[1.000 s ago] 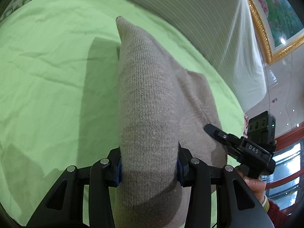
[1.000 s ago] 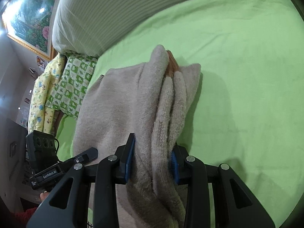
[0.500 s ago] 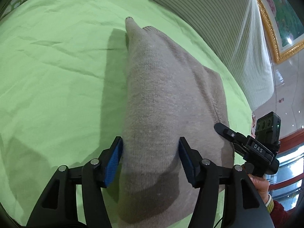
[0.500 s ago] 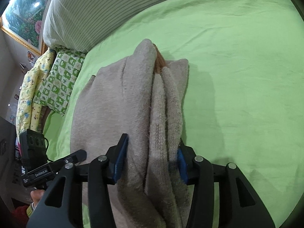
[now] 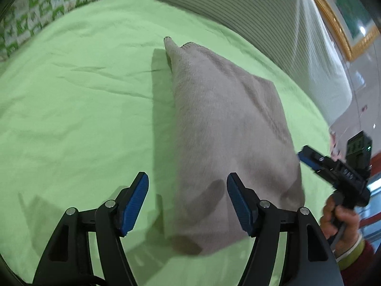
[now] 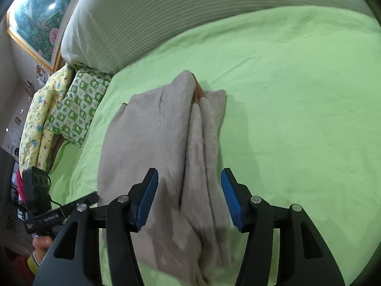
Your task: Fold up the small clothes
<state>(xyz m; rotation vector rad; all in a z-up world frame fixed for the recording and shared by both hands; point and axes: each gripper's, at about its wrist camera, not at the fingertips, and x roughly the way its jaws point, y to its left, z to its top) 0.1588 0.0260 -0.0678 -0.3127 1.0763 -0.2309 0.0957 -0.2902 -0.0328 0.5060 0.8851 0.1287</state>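
A folded beige knitted garment (image 5: 226, 119) lies flat on the green bed sheet (image 5: 83, 107). My left gripper (image 5: 188, 190) hovers over its near left edge. Its jaws are opening, and the blue pads (image 5: 138, 197) stand clear of the cloth. In the right wrist view the same garment (image 6: 154, 131) shows stacked folds and a bit of orange at its far tip. My right gripper (image 6: 189, 190) sits above the near end. Its jaws are opening too, with the cloth below between them, and neither pad (image 6: 147, 197) presses on it.
A striped pillow (image 6: 166, 12) lies along the far side of the bed. A green-and-white patterned blanket (image 6: 78, 104) and a yellow one (image 6: 40, 119) are bunched beside it. A gold-framed picture (image 6: 31, 12) hangs behind. A person's hand (image 5: 338, 217) holds the right gripper's handle.
Both grippers were shut on the garment's near edge. Both have let go, spread their jaws and drawn back and up. The garment has dropped flat onto the sheet.
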